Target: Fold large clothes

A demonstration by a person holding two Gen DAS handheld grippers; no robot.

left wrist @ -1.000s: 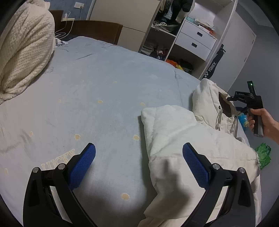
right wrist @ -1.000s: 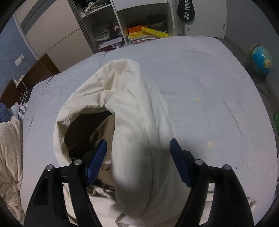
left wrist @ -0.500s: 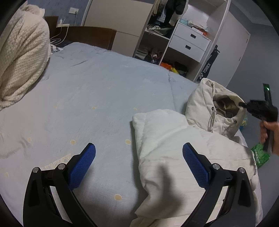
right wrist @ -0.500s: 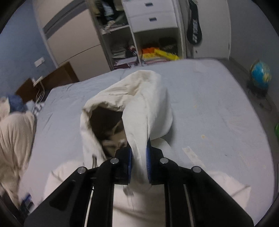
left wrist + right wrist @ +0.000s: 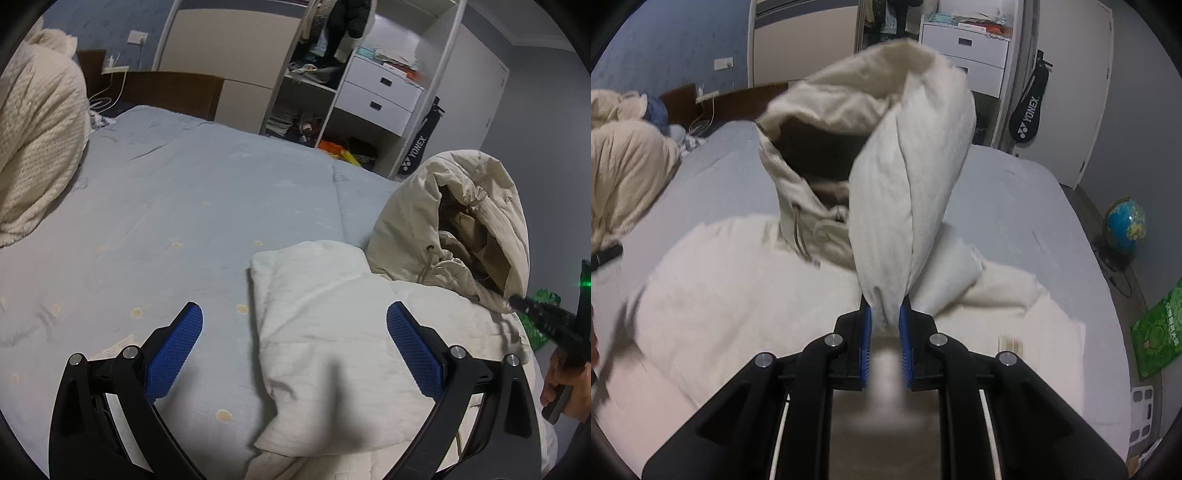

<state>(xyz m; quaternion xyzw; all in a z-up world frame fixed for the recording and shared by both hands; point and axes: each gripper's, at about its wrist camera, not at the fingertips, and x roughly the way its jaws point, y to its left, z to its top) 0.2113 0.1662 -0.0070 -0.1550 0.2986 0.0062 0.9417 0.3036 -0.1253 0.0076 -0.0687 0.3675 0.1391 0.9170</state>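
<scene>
I have the hood [image 5: 886,177] of the cream jacket [image 5: 332,332] pinched in my right tongs [image 5: 885,321], the blue pads pressed together on a thick gather of its rim. The hood stands lifted above the jacket's body, its dark lining open toward the left of the right wrist view. My left tongs [image 5: 294,347] are spread wide and hold nothing; they hover over the near folded edge of the jacket.

The step, as I judge it, is to bring the hood down flat over the jacket's body. To do that well I want to keep the pinch firm, since the padded fabric is bulky and could slip, and carry the hood forward and low so that it lies without trapping air or bunching. The drawcord [image 5: 798,236] dangles at the collar; I should tuck it under rather than leave it trailing. My left tongs could press on the body to stop the whole jacket dragging across the bed [image 5: 221,206].

The jacket lies on the bed's near right part, partly folded, directly under and ahead of both tongs. In the left wrist view the hood rises to the right, with my right tongs gripping it at its lower edge.
</scene>
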